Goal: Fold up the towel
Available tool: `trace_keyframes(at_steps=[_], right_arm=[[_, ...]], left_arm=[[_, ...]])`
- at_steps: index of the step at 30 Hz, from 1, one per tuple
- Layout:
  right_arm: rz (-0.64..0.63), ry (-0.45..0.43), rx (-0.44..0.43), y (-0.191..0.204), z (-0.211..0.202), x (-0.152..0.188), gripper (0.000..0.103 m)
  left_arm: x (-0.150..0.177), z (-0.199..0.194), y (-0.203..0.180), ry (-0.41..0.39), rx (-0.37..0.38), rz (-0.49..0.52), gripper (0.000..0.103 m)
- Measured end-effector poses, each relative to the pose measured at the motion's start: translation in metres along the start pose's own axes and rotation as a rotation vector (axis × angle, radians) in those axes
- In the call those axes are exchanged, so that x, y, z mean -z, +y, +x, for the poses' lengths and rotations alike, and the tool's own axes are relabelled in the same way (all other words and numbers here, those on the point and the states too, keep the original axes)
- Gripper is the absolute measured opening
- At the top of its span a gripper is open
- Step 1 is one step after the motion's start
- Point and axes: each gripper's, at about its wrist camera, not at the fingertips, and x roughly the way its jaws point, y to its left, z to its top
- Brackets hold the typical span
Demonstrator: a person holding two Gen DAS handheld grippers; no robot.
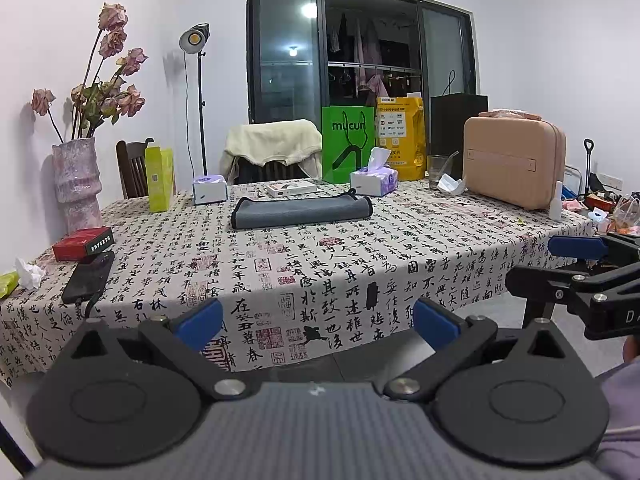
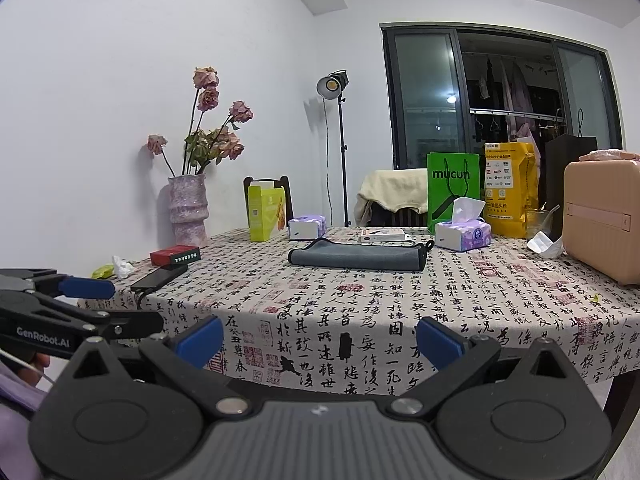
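Grey towel (image 1: pixel 301 212) already sits folded flat toward the worktop's (image 1: pixel 360 264) far edge, while left gripper (image 1: pixel 318 322) and right gripper (image 2: pixel 320 338) hover empty with fingers spread off the near edge, so I'd grab both near corners evenly.

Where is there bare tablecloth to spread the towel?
Bare tablecloth runs between the grey towel and the near edge, bordered by the phone and the beige case. The far side is crowded: tissue packs, bags, glass.
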Motion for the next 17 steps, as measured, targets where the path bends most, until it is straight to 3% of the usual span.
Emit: trace_keyframes(at_steps=[17], right_arm=[[0.007, 0.003, 0.005, -0.0036, 0.0016, -0.0011, 0.103]], left_arm=[[-0.0029, -0.0018, 0.002, 0.001, 0.0, -0.006, 0.103]])
